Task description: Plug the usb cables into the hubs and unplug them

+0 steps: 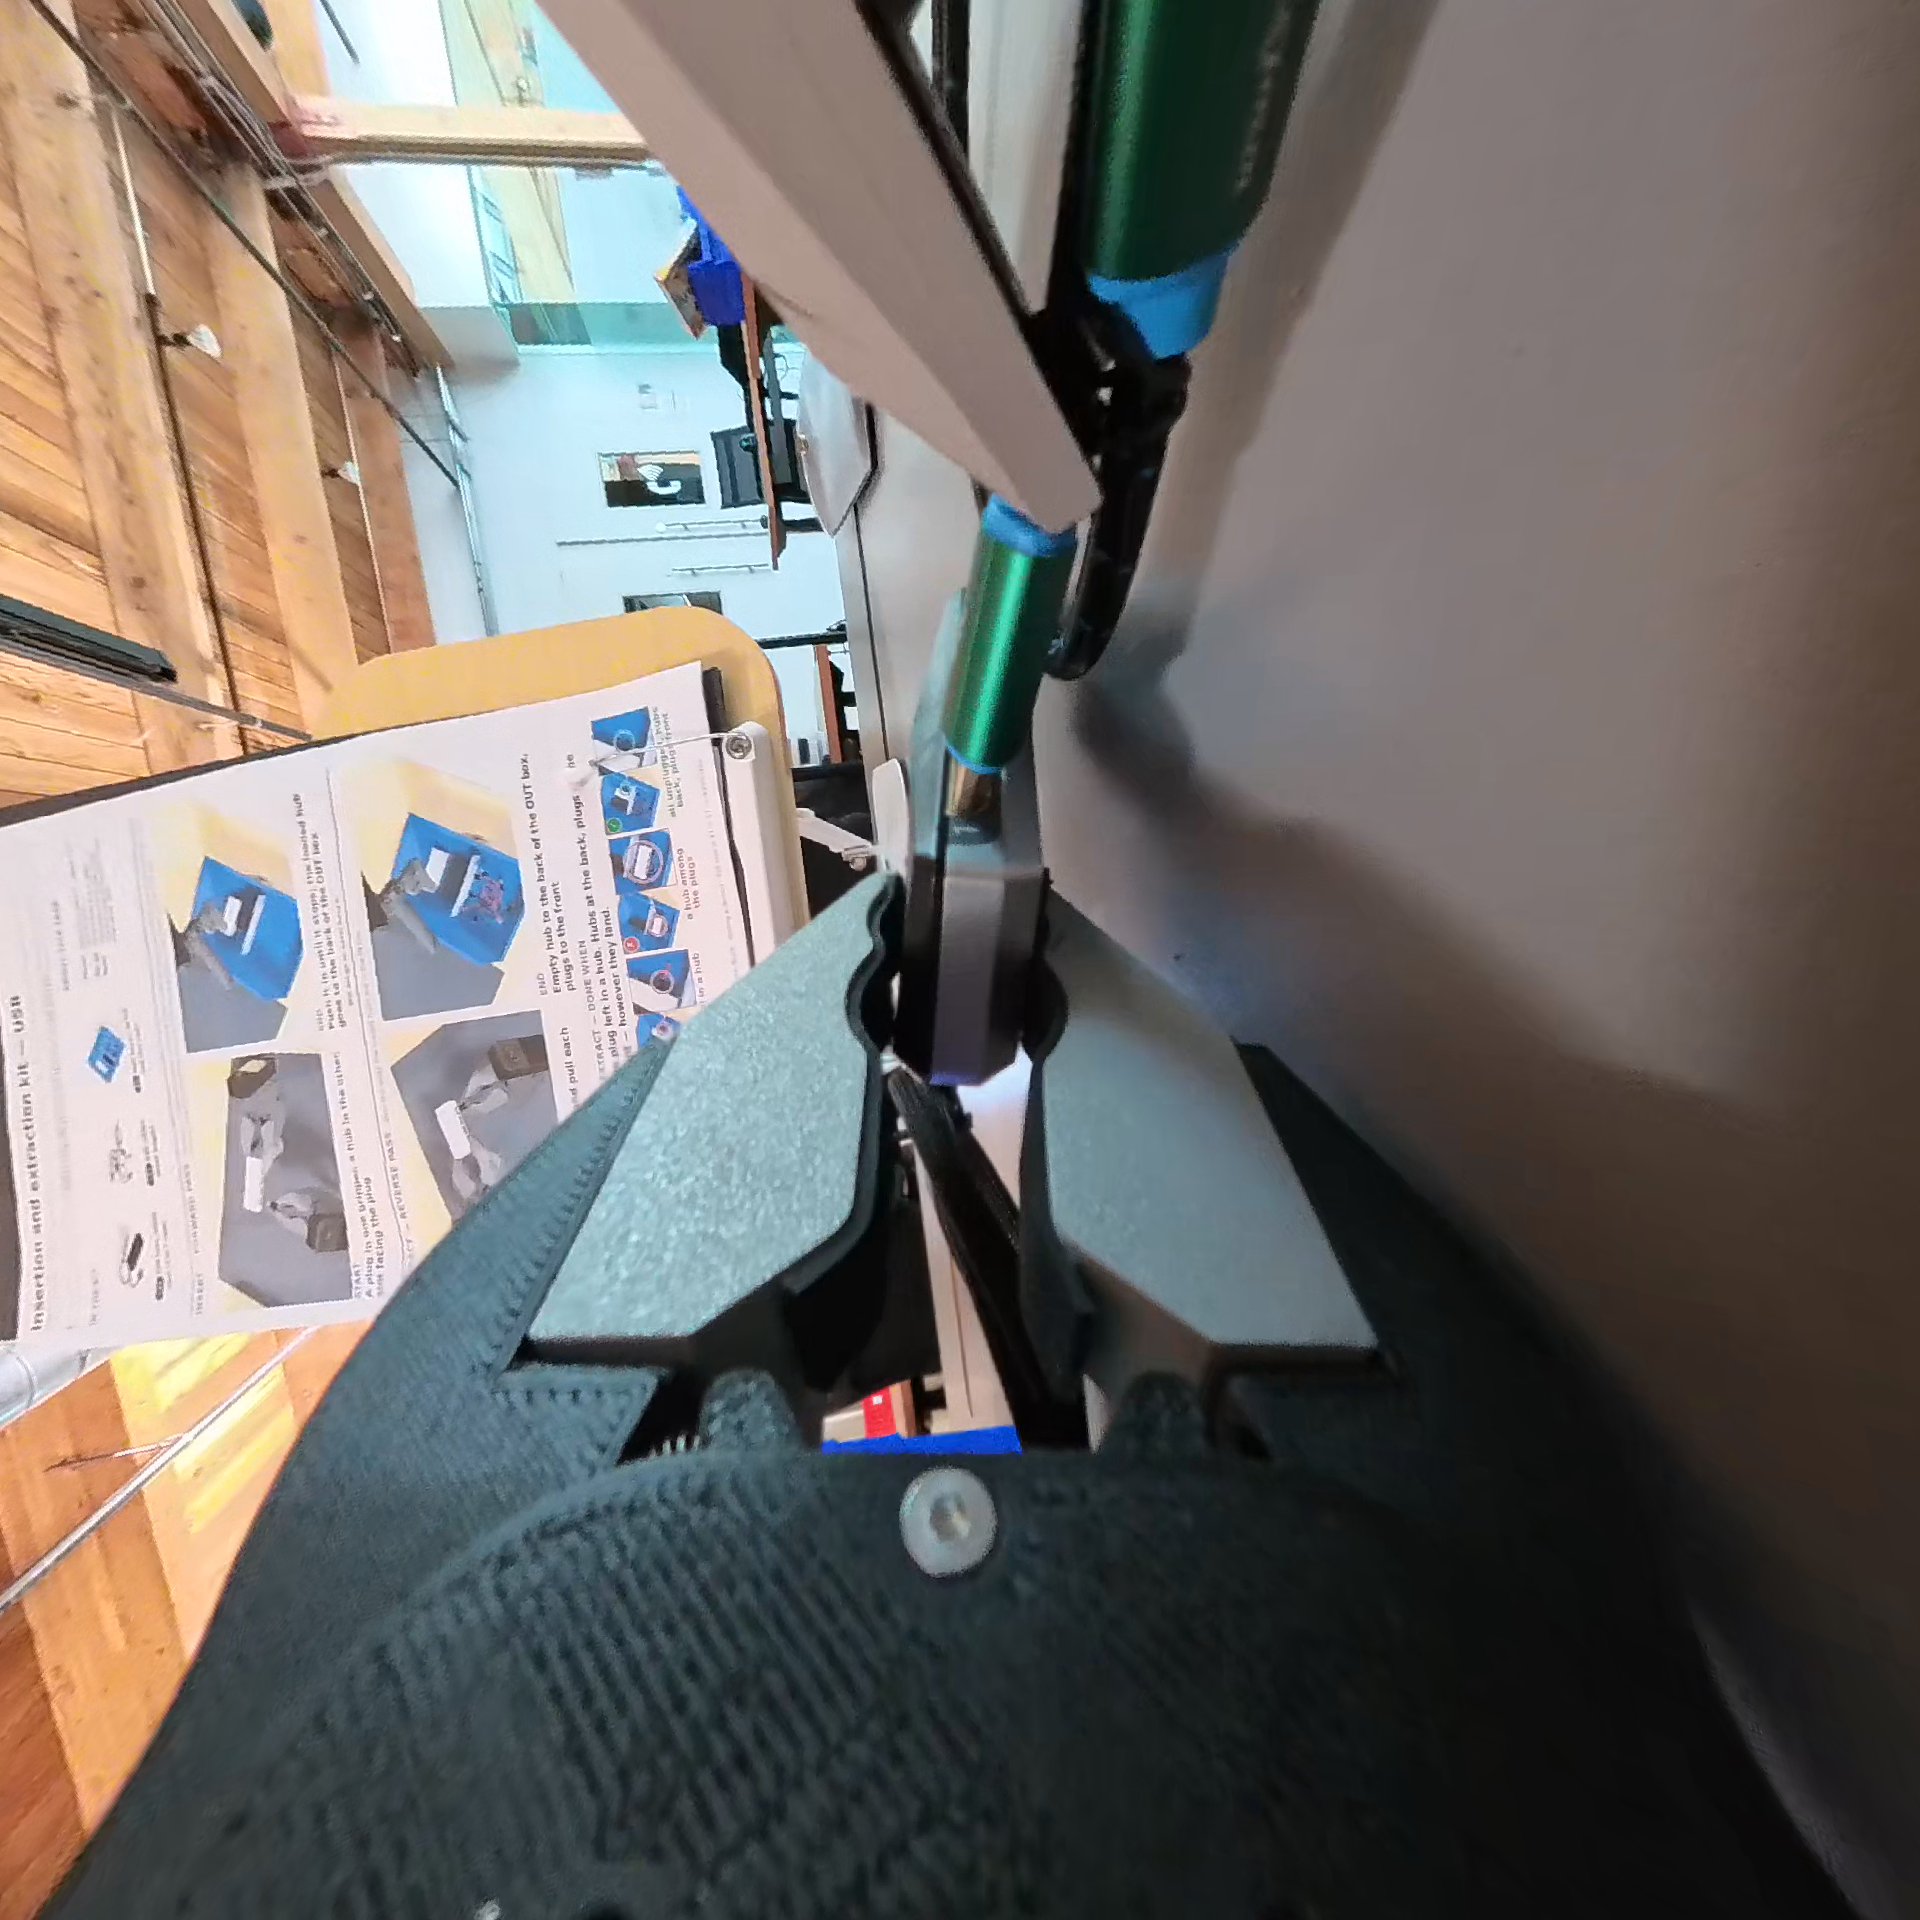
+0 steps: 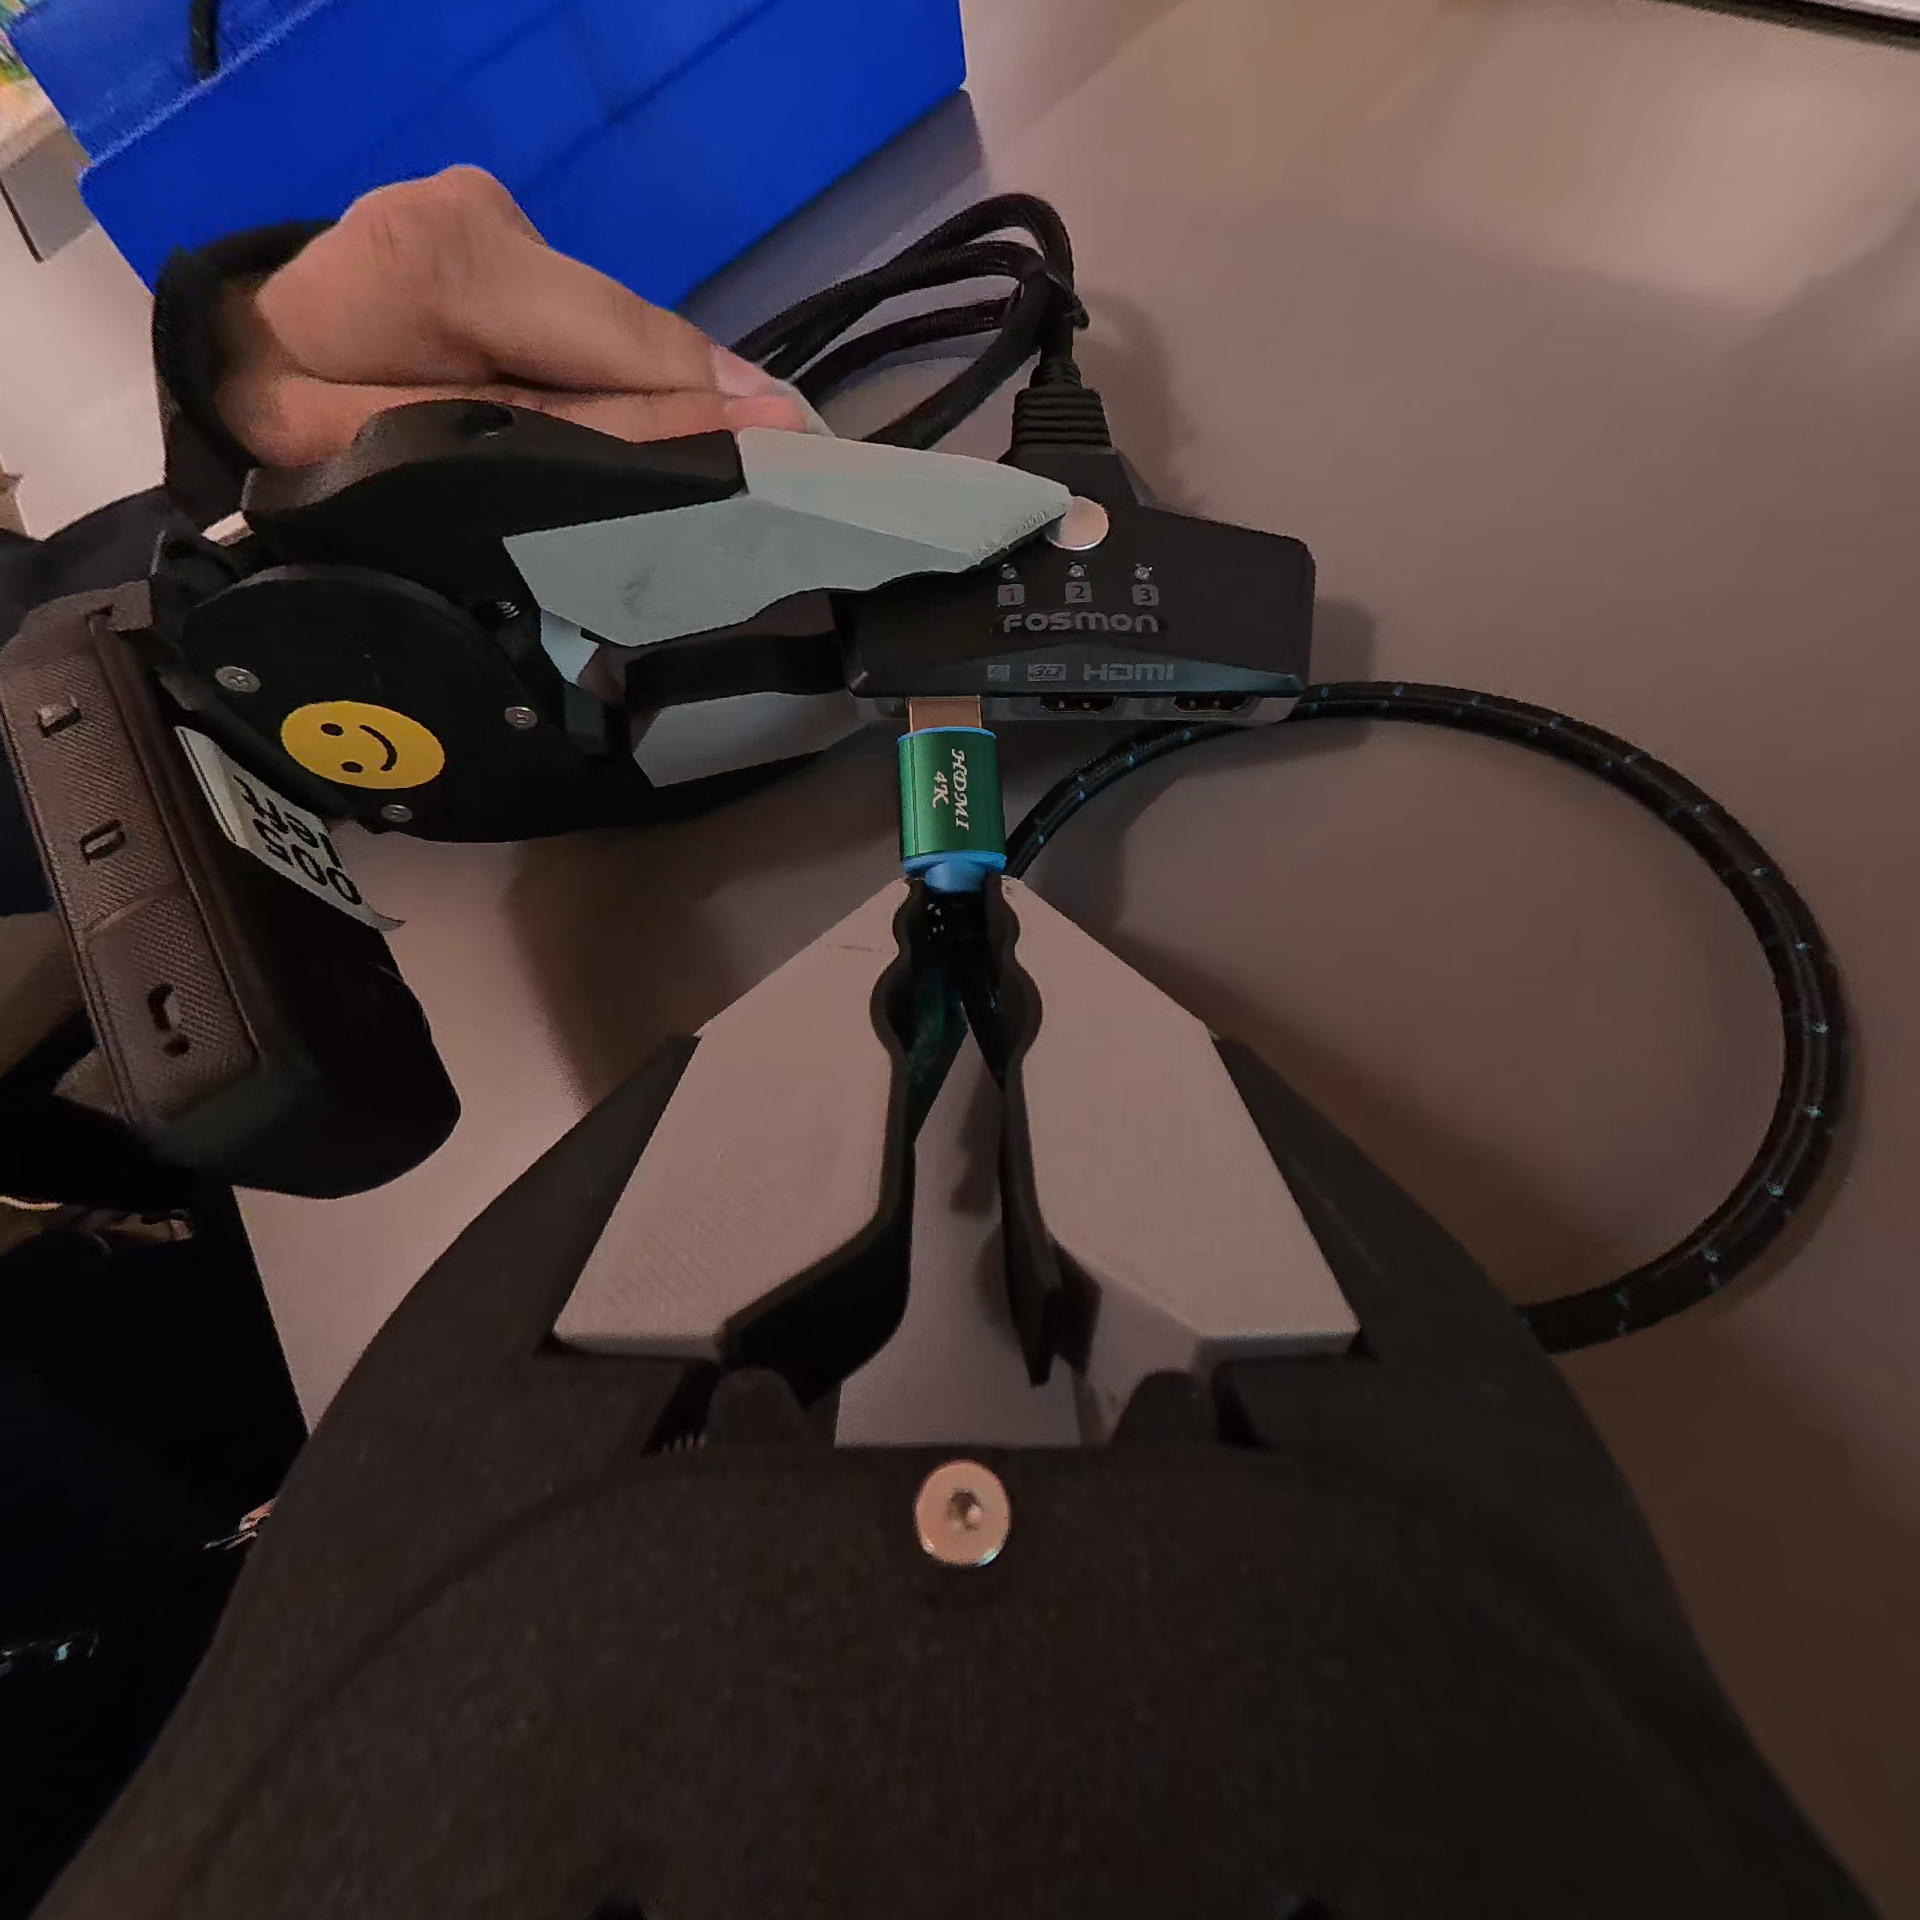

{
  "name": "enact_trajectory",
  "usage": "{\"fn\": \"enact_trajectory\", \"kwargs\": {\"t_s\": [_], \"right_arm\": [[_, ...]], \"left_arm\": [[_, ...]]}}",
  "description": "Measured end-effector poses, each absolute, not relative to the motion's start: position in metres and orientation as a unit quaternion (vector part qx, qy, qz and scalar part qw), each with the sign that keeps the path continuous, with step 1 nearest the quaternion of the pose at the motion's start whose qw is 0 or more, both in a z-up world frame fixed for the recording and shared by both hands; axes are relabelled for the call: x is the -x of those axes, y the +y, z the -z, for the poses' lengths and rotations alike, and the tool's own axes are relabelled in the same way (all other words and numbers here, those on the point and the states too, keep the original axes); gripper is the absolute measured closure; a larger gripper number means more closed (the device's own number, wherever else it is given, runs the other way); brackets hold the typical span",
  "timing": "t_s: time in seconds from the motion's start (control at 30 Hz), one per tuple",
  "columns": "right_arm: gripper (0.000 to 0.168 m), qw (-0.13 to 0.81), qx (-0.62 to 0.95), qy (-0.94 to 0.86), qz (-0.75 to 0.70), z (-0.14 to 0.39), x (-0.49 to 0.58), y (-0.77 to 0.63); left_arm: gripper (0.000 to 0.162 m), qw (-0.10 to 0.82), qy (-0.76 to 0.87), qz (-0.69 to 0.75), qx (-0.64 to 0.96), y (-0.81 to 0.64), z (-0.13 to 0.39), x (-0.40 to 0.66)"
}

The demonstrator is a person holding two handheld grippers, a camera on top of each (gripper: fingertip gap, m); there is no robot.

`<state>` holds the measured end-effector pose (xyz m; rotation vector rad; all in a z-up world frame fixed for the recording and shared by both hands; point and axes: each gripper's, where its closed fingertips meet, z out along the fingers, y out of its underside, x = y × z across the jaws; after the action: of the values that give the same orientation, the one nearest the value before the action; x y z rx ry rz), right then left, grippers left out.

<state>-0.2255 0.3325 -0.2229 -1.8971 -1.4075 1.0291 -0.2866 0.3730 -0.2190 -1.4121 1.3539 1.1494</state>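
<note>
Two wrist views recorded one moment. In the left wrist view, we saw the left gripper (image 1: 961, 997) closed edgewise on the flat black plastic switch box (image 1: 971, 935), its grey fingers (image 1: 727, 1122) tilted against the grey tabletop (image 1: 1558, 727). A green metal-sleeved plug with a blue collar (image 1: 992, 665) stood in the box's near edge, and a printed instruction sheet on a stand (image 1: 312, 1018) stood behind.

In the right wrist view, we saw the right gripper (image 2: 961, 894) nearly closed, its tips pinching the braided black cable (image 2: 1662, 883) just behind the blue collar of the green plug (image 2: 948, 795). The plug's metal tongue sat partly inside the leftmost port of the switch box (image 2: 1091, 623), bare metal showing. The left gripper (image 2: 966, 540), under a person's hand (image 2: 468, 312), clamped the box's left end. A blue plastic bin (image 2: 520, 114) stood beyond.

We judged that, held by cable rather than sleeve, the plug could tilt and bind, and the end-held box could pivot.
</note>
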Motion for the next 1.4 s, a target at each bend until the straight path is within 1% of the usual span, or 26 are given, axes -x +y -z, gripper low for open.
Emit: {"fn": "enact_trajectory", "kwargs": {"t_s": [0.23,0.4,0.5,0.6,0.67,0.77,0.9,1.07,1.1,1.13,1.17,1.2,1.3,1.37,1.4], "right_arm": [[0.163,0.295,0.696,-0.557,-0.342,0.222,0.228,0.333],[0.163,0.282,0.704,-0.61,-0.229,0.217,0.228,0.332],[0.163,0.242,0.709,-0.643,-0.157,0.218,0.229,0.329],[0.164,0.206,0.718,-0.645,-0.162,0.221,0.234,0.33],[0.164,0.207,0.719,-0.643,-0.163,0.222,0.238,0.332],[0.162,0.249,0.707,-0.633,-0.195,0.219,0.246,0.336],[0.159,0.291,0.693,-0.607,-0.26,0.21,0.242,0.339],[0.121,0.304,0.685,-0.571,-0.335,0.184,0.226,0.343],[0.11,0.299,0.678,-0.571,-0.353,0.178,0.228,0.338],[0.105,0.298,0.67,-0.573,-0.365,0.174,0.233,0.332],[0.103,0.303,0.662,-0.581,-0.364,0.172,0.238,0.328],[0.1,0.316,0.657,-0.593,-0.341,0.172,0.243,0.328],[0.09,0.378,0.636,-0.637,-0.217,0.182,0.257,0.345],[0.087,0.384,0.606,-0.676,-0.166,0.194,0.266,0.345],[0.084,0.383,0.592,-0.696,-0.138,0.201,0.268,0.346]], "left_arm": [[0.145,0.405,0.526,-0.474,0.578,0.374,0.222,0.286],[0.145,0.404,0.533,-0.478,0.57,0.375,0.223,0.284],[0.144,0.404,0.533,-0.48,0.568,0.377,0.223,0.283],[0.145,0.397,0.529,-0.494,0.564,0.378,0.221,0.287],[0.145,0.39,0.521,-0.504,0.568,0.38,0.22,0.292],[0.144,0.386,0.507,-0.493,0.593,0.382,0.22,0.303],[0.143,0.407,0.501,-0.468,0.604,0.385,0.217,0.301],[0.143,0.418,0.481,-0.464,0.615,0.388,0.213,0.311],[0.143,0.423,0.473,-0.463,0.619,0.388,0.21,0.312],[0.143,0.428,0.468,-0.463,0.62,0.389,0.207,0.311],[0.143,0.432,0.465,-0.461,0.62,0.388,0.205,0.308],[0.142,0.437,0.464,-0.458,0.62,0.388,0.203,0.304],[0.141,0.449,0.469,-0.442,0.619,0.382,0.203,0.29],[0.141,0.453,0.47,-0.428,0.626,0.38,0.204,0.287],[0.141,0.458,0.47,-0.415,0.63,0.378,0.205,0.285]]}}
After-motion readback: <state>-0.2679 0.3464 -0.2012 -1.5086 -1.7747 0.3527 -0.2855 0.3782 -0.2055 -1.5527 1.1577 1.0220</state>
